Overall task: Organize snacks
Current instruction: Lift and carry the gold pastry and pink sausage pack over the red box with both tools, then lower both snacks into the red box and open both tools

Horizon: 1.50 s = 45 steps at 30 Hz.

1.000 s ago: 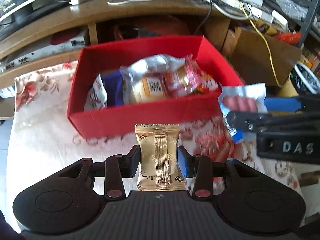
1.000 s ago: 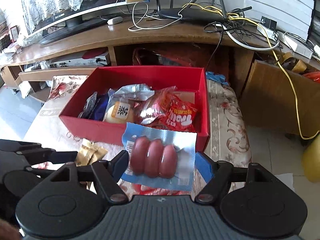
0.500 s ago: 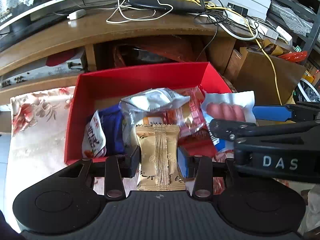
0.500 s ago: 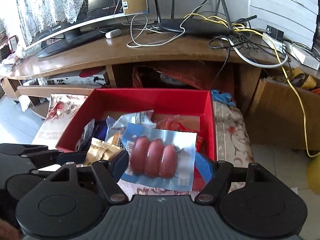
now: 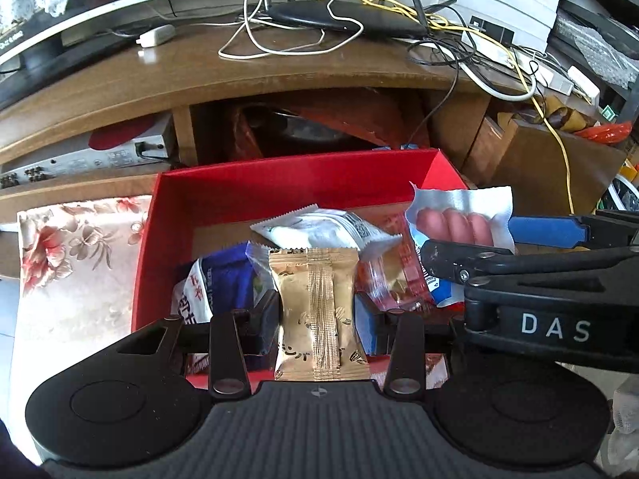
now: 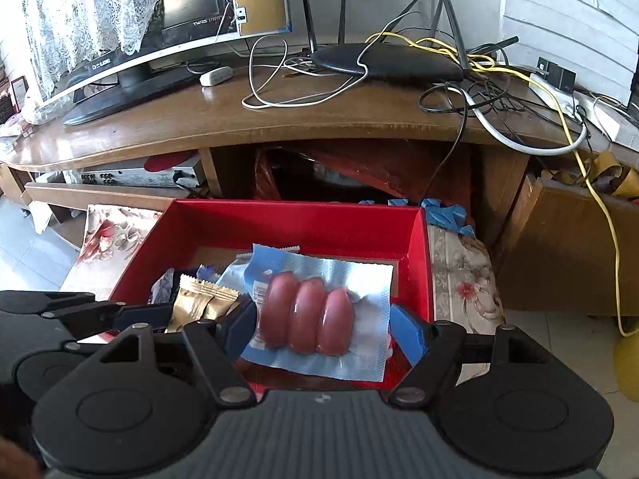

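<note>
My left gripper [image 5: 315, 315] is shut on a gold snack packet [image 5: 315, 303], held upright over the open red box [image 5: 239, 187]. Beside it on the right, my right gripper [image 6: 323, 323] is shut on a blue-and-white sausage pack [image 6: 315, 311] with three pink sausages, also above the red box [image 6: 279, 219]. That sausage pack [image 5: 459, 215] shows at the right of the left wrist view. The gold packet [image 6: 203, 299] and left gripper appear at the left of the right wrist view. Inside the box lie a white packet [image 5: 319, 229], a blue packet [image 5: 223, 275] and red wrappers [image 5: 391, 275].
The box sits on a floral cloth [image 5: 76, 263] in front of a wooden TV stand [image 6: 279, 119] carrying a monitor [image 6: 159, 24], a router [image 6: 383, 62] and tangled cables. A cardboard box [image 6: 559, 247] stands to the right, blue scraps [image 6: 443, 211] behind the red box.
Both grippers moved forward together from in front of the box's near wall to over its inside, each still holding its packet.
</note>
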Motion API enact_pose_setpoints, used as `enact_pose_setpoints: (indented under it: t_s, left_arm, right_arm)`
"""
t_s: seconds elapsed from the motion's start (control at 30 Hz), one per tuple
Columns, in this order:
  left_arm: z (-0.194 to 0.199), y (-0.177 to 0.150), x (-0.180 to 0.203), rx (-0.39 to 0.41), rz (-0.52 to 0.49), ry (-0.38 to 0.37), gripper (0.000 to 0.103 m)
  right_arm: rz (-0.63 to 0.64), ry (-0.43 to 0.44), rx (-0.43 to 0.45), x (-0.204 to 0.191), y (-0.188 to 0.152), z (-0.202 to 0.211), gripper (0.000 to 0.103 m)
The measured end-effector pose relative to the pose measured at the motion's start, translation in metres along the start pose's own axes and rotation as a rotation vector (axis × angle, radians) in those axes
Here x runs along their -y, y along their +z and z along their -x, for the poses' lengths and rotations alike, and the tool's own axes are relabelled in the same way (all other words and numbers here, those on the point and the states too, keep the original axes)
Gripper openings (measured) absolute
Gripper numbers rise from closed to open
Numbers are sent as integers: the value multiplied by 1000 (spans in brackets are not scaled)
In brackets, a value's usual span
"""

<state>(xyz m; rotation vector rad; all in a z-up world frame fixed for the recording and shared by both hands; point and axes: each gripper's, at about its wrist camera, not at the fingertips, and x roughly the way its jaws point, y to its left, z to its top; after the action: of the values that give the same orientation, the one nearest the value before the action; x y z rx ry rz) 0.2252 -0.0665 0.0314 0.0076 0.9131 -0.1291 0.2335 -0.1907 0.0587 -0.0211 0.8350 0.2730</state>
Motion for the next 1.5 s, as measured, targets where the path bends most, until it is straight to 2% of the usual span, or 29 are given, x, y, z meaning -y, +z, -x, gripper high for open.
enact_pose_setpoints:
  t_s: [0.87, 1.23, 1.5]
  left_arm:
    - [-37, 9, -10, -44, 38, 30, 52]
    - [-36, 13, -12, -21, 55, 32, 71]
    - [-40, 16, -13, -12, 58, 36, 72]
  right_arm:
    - [-12, -33, -51, 10, 8, -45, 79]
    - [-49, -33, -43, 15, 12, -46, 85]
    - [-73, -31, -30, 18, 14, -42, 87]
